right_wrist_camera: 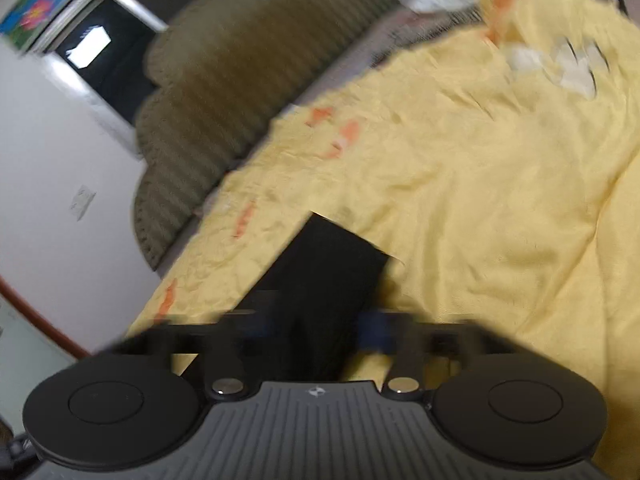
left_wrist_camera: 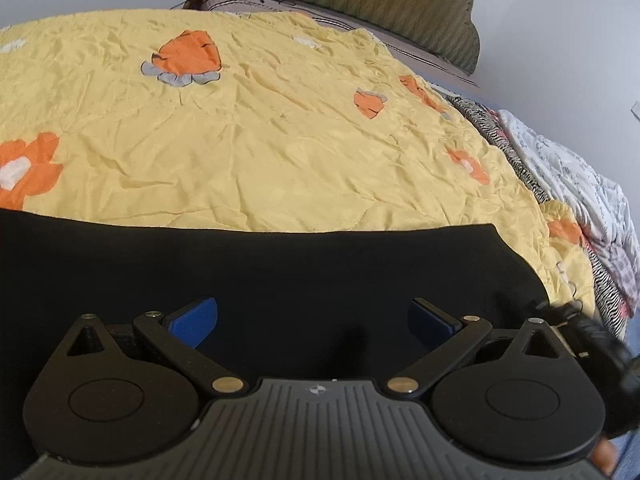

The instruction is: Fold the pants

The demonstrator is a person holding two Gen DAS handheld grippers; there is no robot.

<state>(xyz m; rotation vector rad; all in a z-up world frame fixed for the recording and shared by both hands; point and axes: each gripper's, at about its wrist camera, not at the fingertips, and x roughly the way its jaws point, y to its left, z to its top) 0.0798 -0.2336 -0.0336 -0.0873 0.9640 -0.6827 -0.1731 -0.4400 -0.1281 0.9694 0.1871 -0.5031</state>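
Pants: black, lying on the yellow flowered bedspread at the near edge of the bed. In the left wrist view the cloth forms one flat dark panel with a straight far edge and a rounded corner at the right; no loose legs or waistband can be made out, so at least one fold looks done. In the right wrist view a narrow squared end of the pants reaches out over the bedspread.

Left gripper: fingers wide apart, hovering over the black cloth, nothing between them.

Right gripper: heavily blurred. Black cloth runs into the gap between its fingers, which appear drawn together on it; a pinch on the pants end is the likely reading, though the blur hides the contact itself.

Progress, judged: mid-task. Panel is flat and tidy; a further fold bringing the pinched end across seems to remain, then a smoothing pass.

Surroundings: olive scalloped headboard against the white wall; heap of patterned bedding at the right side of the bed.
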